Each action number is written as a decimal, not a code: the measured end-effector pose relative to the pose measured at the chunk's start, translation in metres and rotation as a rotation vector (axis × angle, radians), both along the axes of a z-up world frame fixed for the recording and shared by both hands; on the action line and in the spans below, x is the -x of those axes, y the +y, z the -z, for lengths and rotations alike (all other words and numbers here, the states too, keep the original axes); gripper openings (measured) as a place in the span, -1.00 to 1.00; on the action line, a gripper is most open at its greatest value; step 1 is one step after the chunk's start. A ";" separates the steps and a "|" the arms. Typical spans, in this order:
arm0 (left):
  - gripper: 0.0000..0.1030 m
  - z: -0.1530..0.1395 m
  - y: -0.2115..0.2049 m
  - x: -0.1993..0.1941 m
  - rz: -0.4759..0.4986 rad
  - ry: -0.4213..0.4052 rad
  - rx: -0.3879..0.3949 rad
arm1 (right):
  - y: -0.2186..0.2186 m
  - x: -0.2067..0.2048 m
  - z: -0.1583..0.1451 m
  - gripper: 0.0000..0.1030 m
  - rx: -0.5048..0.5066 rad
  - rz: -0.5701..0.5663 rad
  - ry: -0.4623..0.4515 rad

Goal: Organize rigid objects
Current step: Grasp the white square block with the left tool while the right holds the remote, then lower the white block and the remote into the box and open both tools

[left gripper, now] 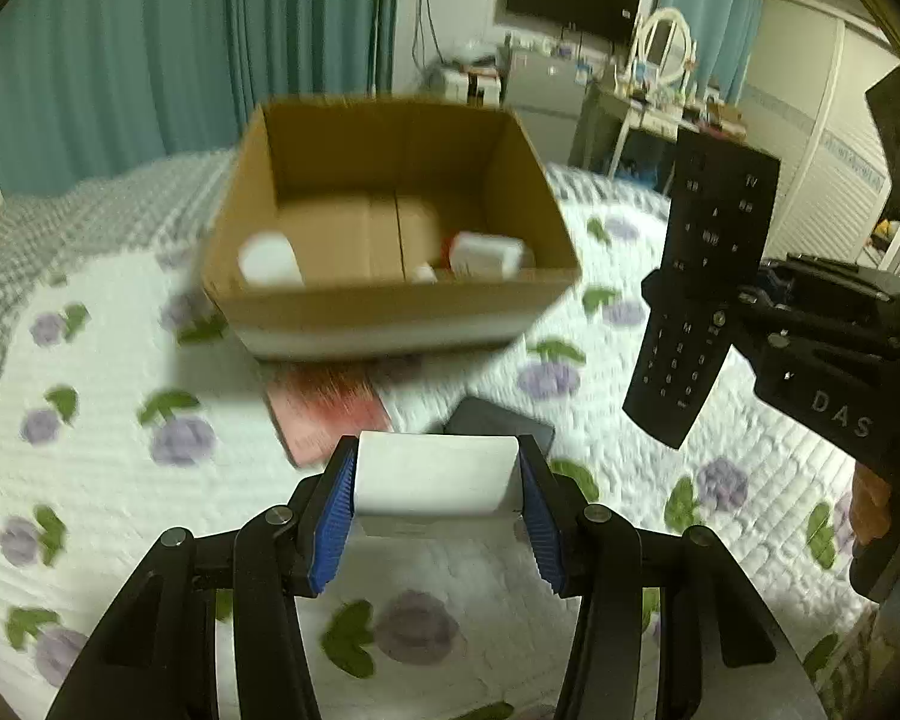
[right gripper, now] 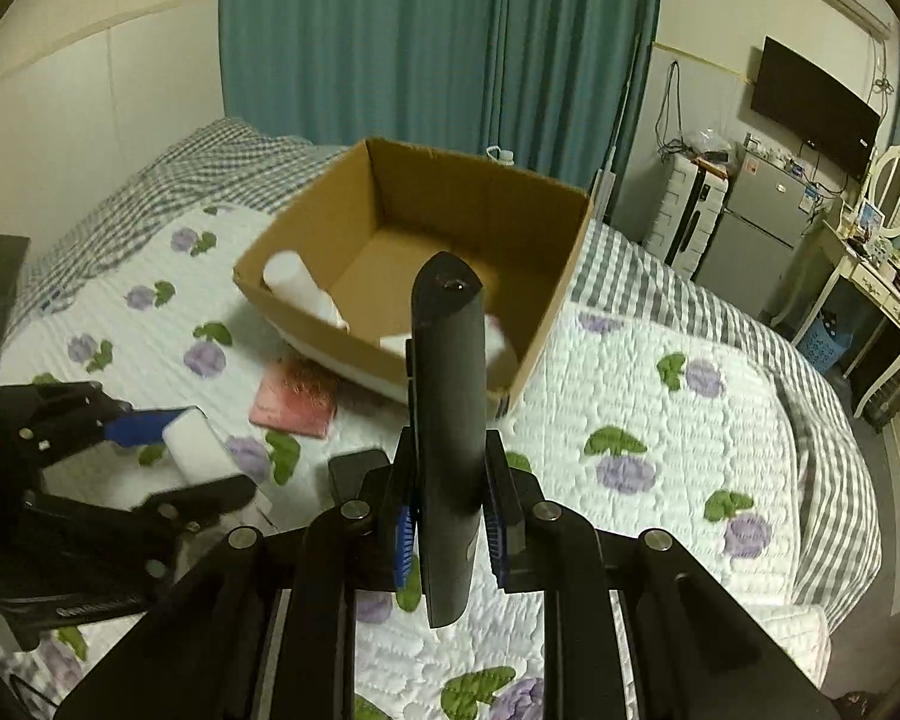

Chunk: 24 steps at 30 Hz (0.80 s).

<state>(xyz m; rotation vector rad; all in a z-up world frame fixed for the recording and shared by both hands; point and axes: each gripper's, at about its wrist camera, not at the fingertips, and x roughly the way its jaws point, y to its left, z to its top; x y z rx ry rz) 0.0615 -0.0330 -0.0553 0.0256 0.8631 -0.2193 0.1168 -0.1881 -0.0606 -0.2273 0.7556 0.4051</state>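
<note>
Two hand-held grippers are loaded above the bed (right gripper: pixel 678 384). The left hand-held gripper (left gripper: pixel 438 516), jaws fairly wide, clamps a white box (left gripper: pixel 435 480) between its blue pads; the right hand-held gripper (right gripper: pixel 450 516), jaws drawn narrow, pinches a black remote control (right gripper: pixel 450 396) near its lower end, so most of the remote stands up past the pads. The cardboard box (left gripper: pixel 390 306) sits at 12 o'clock from both, open-topped, already holding a white cylinder (left gripper: pixel 270 264) and other small white items.

The remote, gripped low, could pivot or slip if swung fast. Either load could catch the box's near wall if carried in too low. A pink book (left gripper: pixel 330 414) and a dark flat object (left gripper: pixel 498 426) lie just before that wall. Inside, the box's middle floor looks free; with the grippers close side by side, they could collide.
</note>
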 end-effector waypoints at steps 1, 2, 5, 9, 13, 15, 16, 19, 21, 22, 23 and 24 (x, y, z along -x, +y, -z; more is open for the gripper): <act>-0.01 -0.007 0.003 -0.003 -0.004 -0.017 0.001 | 0.001 -0.001 -0.006 -0.65 -0.001 -0.001 -0.007; -0.01 -0.014 0.006 -0.005 -0.009 -0.035 0.001 | 0.003 -0.003 -0.014 -0.65 -0.003 -0.004 -0.016; -0.01 -0.035 0.015 -0.016 -0.026 -0.091 0.000 | 0.006 -0.006 -0.037 -0.65 -0.009 -0.019 -0.054; -0.01 -0.063 0.022 -0.038 -0.050 -0.166 -0.018 | 0.018 -0.019 -0.074 -0.65 0.004 -0.045 -0.131; -0.01 -0.085 0.026 -0.060 -0.065 -0.226 -0.038 | 0.030 -0.040 -0.099 -0.65 -0.021 -0.069 -0.180; -0.01 -0.090 0.026 -0.074 -0.073 -0.239 -0.056 | 0.035 -0.052 -0.100 -0.65 -0.031 -0.077 -0.184; -0.01 -0.091 0.026 -0.082 -0.070 -0.240 -0.064 | 0.036 -0.059 -0.098 -0.65 -0.036 -0.080 -0.179; -0.01 -0.085 0.022 -0.106 -0.073 -0.234 -0.084 | 0.039 -0.077 -0.085 -0.65 -0.039 -0.082 -0.155; -0.01 -0.076 0.018 -0.122 -0.079 -0.221 -0.093 | 0.038 -0.087 -0.075 -0.65 -0.046 -0.079 -0.134; -0.01 -0.070 0.016 -0.130 -0.080 -0.211 -0.095 | 0.038 -0.094 -0.068 -0.65 -0.052 -0.072 -0.119; -0.01 -0.063 0.014 -0.138 -0.081 -0.198 -0.095 | 0.036 -0.097 -0.065 -0.65 -0.056 -0.068 -0.112; -0.01 -0.056 0.012 -0.145 -0.079 -0.185 -0.098 | 0.036 -0.103 -0.060 -0.65 -0.061 -0.062 -0.103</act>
